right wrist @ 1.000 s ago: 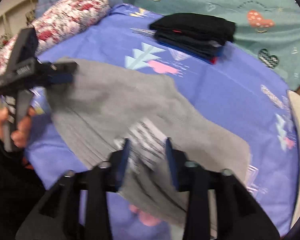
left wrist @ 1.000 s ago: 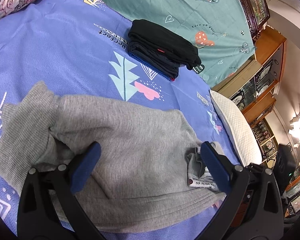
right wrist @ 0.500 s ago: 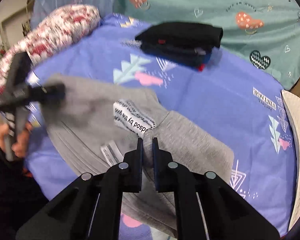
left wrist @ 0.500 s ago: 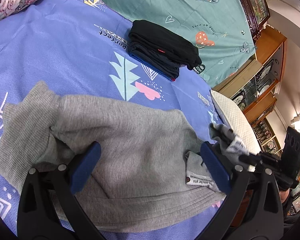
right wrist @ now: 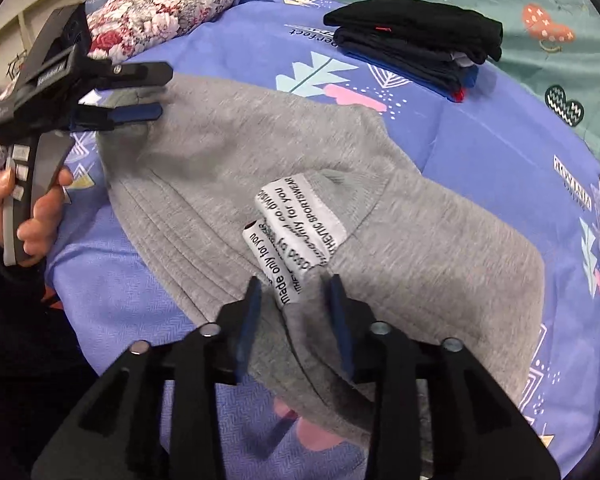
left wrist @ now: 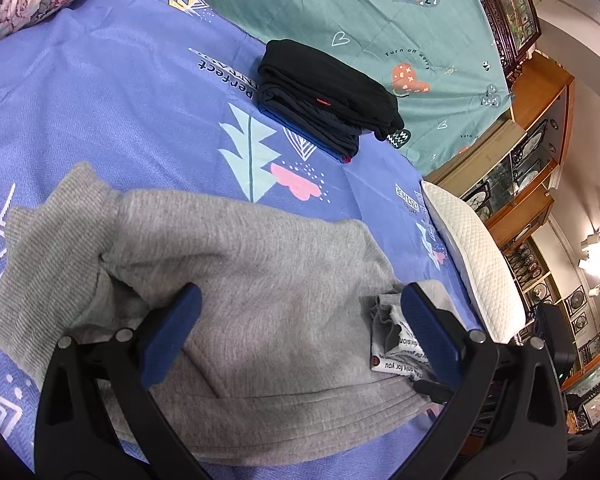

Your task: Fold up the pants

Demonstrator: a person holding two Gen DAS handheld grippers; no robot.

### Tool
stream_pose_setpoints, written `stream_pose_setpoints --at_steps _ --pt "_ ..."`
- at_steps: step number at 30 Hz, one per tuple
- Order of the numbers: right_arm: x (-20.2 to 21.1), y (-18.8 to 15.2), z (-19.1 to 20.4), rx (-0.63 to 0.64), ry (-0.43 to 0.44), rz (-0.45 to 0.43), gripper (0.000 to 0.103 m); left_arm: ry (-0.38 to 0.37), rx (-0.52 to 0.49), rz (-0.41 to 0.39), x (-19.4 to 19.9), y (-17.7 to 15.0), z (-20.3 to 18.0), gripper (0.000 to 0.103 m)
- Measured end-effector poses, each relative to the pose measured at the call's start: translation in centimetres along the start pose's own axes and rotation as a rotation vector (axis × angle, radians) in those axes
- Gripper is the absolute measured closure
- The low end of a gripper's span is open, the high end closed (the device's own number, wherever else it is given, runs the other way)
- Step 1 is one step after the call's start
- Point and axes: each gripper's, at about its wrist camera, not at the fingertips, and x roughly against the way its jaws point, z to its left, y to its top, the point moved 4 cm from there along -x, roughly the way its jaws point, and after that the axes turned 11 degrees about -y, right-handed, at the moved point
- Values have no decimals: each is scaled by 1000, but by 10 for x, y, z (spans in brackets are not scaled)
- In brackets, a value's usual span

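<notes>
Pants, grey, lie bunched with white labels showing.

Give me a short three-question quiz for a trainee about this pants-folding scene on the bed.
1. True or false: the stack of folded dark clothes lies on the grey fleece pants.
2. Between the right tool's fingers is: A) white printed label with grey fabric; B) flowered pillow; C) nothing.
3. Fill in: the left tool is ___ (open/shut).
Key: 1 false, it sits apart on the blue printed sheet; 2 A; 3 open.
</notes>
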Motion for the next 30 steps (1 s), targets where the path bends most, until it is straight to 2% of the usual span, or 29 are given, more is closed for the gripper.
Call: stream_pose_setpoints --at_steps 2,4,7,8,9,12,15,18,20,22,23,26,28,30 --pt "-4 -1 7 36 -47 14 62 2 -2 1 -1 0 0 2" --pt "-13 -1 13 76 -84 38 57 0 1 2 -1 0 1 2" --pt "-18 0 15 122 -108 25 51 -3 2 0 0 -1 0 2" --pt "-16 2 13 123 -113 25 60 -4 1 -1 1 -1 0 2" --pt "-13 6 8 127 -143 16 82 -7 1 -3 1 -1 0 2" --pt "9 31 -21 55 -143 -44 82 -11 5 -7 2 -1 0 2" --pt "44 64 -45 -29 -104 -136 82 -19 6 -22 5 -1 0 2" --pt "51 80 -26 -8 -22 -181 82 -42 27 -49 15 0 1 2" --pt "29 74 7 64 41 -135 82 -34 31 -62 23 -1 -1 2" --pt "-9 48 39 153 63 -17 81 32 13 -75 37 -5 -5 2" --pt "-21 37 45 178 61 17 77 38 16 -79 44 -7 -6 2" --pt "-10 21 45 185 52 -48 63 30 31 -113 69 -9 -12 2" --pt "16 19 33 102 134 -89 61 42 15 -115 74 -8 -21 2" --pt "40 20 14 31 161 -135 61 46 -14 -101 70 -8 -33 2"
